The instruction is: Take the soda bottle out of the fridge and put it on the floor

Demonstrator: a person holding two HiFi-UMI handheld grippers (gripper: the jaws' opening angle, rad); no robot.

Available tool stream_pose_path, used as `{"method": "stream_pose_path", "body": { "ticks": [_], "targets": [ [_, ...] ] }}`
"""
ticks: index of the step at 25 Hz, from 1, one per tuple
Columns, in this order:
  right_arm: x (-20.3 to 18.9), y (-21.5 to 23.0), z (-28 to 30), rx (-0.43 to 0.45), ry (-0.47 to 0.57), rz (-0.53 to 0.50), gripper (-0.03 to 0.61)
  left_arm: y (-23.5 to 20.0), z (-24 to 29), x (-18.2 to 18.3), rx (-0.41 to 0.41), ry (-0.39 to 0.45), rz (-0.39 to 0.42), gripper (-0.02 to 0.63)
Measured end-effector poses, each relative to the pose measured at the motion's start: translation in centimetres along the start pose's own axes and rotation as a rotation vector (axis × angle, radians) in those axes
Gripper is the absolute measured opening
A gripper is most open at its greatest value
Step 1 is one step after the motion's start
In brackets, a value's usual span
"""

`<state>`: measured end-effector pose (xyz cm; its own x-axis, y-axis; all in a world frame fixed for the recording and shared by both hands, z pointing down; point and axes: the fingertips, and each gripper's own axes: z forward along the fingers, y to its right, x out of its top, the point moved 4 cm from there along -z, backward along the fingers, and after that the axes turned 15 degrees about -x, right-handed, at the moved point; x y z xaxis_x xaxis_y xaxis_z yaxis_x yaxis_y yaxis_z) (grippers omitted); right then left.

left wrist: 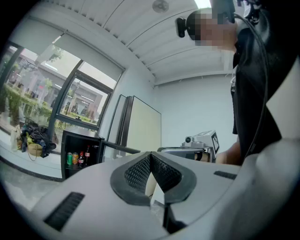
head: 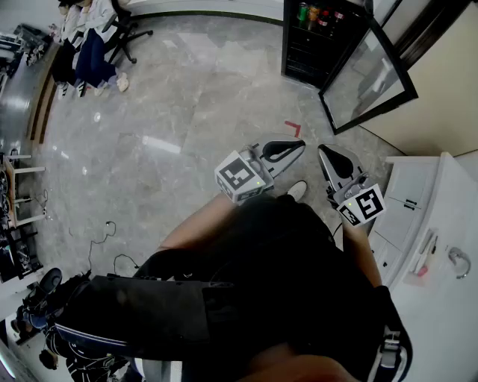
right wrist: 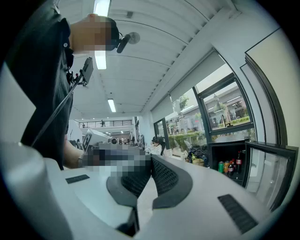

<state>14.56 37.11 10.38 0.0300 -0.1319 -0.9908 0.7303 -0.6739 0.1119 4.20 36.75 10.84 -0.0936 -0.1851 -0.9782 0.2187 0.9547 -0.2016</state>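
Approach step: left tongs (head: 299,146) and right tongs (head: 326,153) both closed, empty; next, walk to the far open fridge (head: 306,52) and open the tongs for the soda bottle (right wrist: 238,161)

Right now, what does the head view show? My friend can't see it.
A person looks down at two shut, empty tools, the left tool and right tool, held above a grey floor. Ahead, a small black fridge stands with its glass door open and drinks inside.

fridge (head: 308,63): top cut off | drinks (head: 317,15): labels too small
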Motion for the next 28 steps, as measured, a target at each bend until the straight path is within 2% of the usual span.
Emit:
{"method": "stream_pose_path", "body": {
  "ticks": [14, 22, 28],
  "targets": [
    [1.4, 2.4, 1.1, -0.026, 0.061, -0.02, 0.011, -1.9, 1.7, 1.3, 0.011, 0.03, 0.003, 0.002],
    [1.7, 5.5, 1.1, -0.034, 0.075, -0.048, 0.011, -2.7, 4.7, 1.4, 0.025, 0.01, 0.007, 0.002],
    [1.6, 8.0, 1.4, -0.018, 0.074, -0.041, 0.011, -3.7, 6.1, 1.3, 0.072, -0.006, 0.015, 0.002]
  ]
}}
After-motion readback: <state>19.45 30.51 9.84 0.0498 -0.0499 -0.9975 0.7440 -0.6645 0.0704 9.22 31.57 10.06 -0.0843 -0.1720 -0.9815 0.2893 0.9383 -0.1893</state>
